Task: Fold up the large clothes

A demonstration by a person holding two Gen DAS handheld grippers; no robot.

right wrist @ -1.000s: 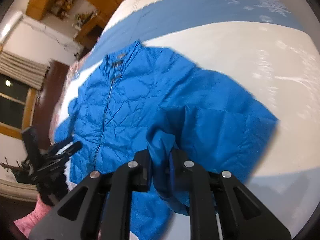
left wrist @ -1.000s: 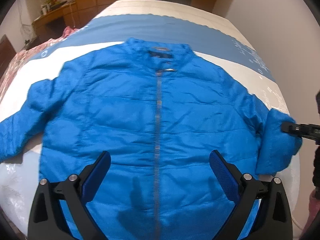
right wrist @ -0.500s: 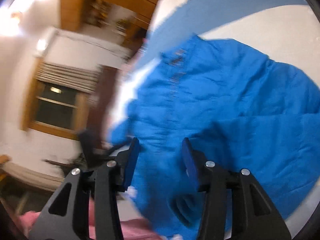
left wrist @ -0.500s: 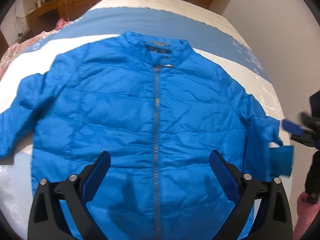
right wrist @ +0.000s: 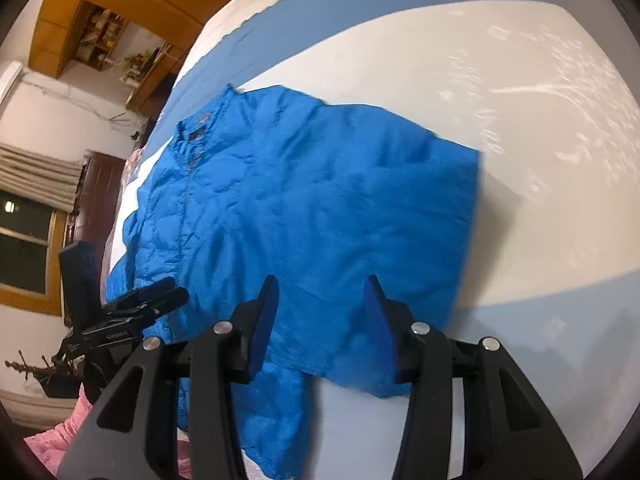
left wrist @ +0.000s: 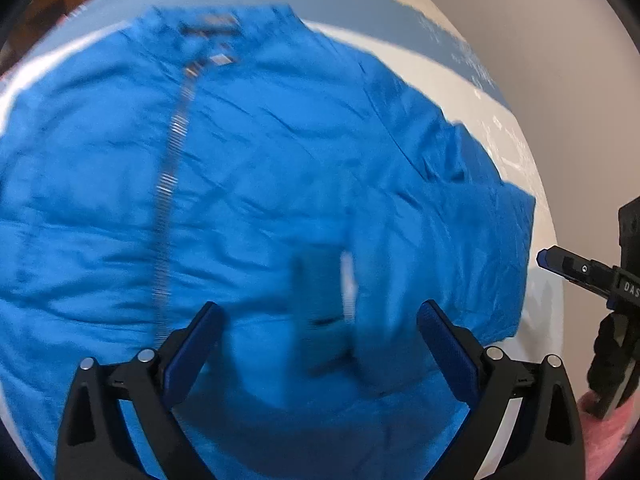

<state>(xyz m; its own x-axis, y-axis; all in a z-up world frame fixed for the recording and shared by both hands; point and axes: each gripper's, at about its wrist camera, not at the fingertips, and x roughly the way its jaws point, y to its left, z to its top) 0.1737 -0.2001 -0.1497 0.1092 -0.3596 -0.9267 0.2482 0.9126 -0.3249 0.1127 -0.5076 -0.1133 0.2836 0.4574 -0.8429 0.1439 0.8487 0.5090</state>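
Two grippers hang over one blue jacket (left wrist: 280,184) that lies face up on the bed (right wrist: 460,92), whose cover is white with pale blue bands. The jacket's collar points toward the bed's far edge and its zipper (left wrist: 170,208) is closed along the front. One sleeve (right wrist: 400,200) is folded inward across the jacket body, near the bed's white middle band.

The left gripper (left wrist: 320,344) stands with its jaws wide apart above the lower front of the jacket; nothing is between its blue pads. The right gripper (right wrist: 320,320) has its jaws parted to a middle width above the folded sleeve, gripping nothing.

Writing: in the left wrist view the right gripper's black body shows the white letters "DAS", cut off at the frame edge. A label at the jacket collar is too blurred to read.
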